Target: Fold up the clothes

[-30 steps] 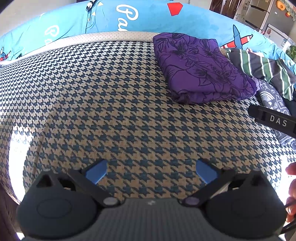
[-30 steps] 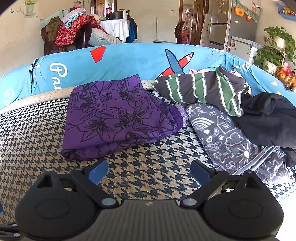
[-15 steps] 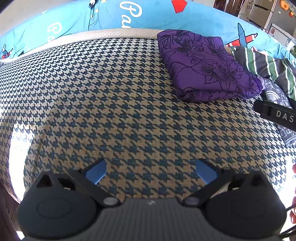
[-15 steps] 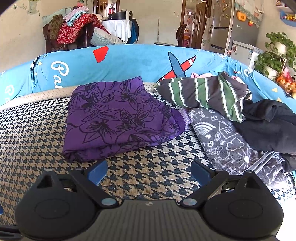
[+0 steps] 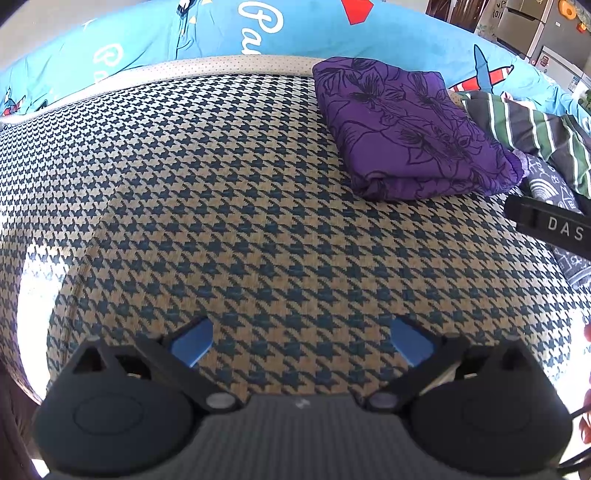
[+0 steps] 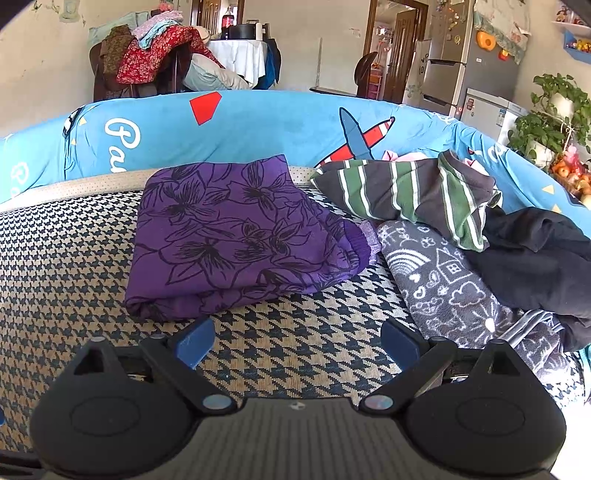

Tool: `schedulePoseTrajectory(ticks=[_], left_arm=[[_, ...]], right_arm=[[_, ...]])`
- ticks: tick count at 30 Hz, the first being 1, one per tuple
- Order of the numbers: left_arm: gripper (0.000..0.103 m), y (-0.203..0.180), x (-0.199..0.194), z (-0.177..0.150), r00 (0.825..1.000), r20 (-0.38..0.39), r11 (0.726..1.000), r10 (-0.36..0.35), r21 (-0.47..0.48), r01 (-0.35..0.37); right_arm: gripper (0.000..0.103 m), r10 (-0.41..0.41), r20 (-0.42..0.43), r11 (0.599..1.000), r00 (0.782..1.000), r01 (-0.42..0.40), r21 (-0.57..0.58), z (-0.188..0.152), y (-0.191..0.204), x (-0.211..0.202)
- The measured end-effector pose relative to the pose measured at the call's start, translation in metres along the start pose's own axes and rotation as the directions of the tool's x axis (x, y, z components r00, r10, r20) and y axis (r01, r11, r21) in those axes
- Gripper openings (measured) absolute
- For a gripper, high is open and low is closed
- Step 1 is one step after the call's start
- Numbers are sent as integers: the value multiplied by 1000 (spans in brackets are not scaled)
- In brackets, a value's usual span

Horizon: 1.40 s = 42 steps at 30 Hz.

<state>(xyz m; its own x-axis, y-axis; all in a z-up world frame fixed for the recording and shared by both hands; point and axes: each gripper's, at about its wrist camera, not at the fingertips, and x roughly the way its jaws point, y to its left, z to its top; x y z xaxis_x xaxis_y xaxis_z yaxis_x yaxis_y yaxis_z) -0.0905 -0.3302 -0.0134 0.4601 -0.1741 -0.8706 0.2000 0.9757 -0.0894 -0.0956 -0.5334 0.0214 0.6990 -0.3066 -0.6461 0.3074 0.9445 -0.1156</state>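
A folded purple garment with black flower print [image 5: 410, 136] [image 6: 240, 236] lies on the houndstooth surface [image 5: 240, 206] [image 6: 66, 266] near the back. To its right lies a loose pile: a green-striped dark top [image 6: 410, 192] [image 5: 532, 125], a grey doodle-print cloth [image 6: 447, 280] [image 5: 546, 184] and a black garment [image 6: 539, 254]. My left gripper [image 5: 301, 341] is open and empty over bare surface, well short of the purple garment. My right gripper [image 6: 297, 343] is open and empty just in front of the purple garment. Part of the right gripper's body shows at the right edge of the left wrist view [image 5: 550, 225].
A blue printed cushion roll [image 6: 277, 125] [image 5: 221, 33] curves along the back edge. Behind it are a chair heaped with clothes [image 6: 155, 55], a fridge [image 6: 461, 66] and a potted plant [image 6: 554, 114]. Bright sunlight falls on the surface's left edge [image 5: 33, 280].
Both grippers have stayed open. The left view has tilted down slightly, so the purple garment sits farther right and higher. The right gripper has edged a little closer to the purple garment.
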Motion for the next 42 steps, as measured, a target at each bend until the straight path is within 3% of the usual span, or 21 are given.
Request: schedulePoseTrajectory(ticks=[27, 42], left_arm=[[103, 14, 7, 8, 999, 22, 998, 49, -29, -48], [103, 1, 3, 8, 997, 62, 998, 41, 50, -45]], right_arm=[[97, 6, 38, 999, 999, -5, -38, 6, 23, -5], [97, -18, 41, 999, 999, 20, -46, 7, 24, -3]])
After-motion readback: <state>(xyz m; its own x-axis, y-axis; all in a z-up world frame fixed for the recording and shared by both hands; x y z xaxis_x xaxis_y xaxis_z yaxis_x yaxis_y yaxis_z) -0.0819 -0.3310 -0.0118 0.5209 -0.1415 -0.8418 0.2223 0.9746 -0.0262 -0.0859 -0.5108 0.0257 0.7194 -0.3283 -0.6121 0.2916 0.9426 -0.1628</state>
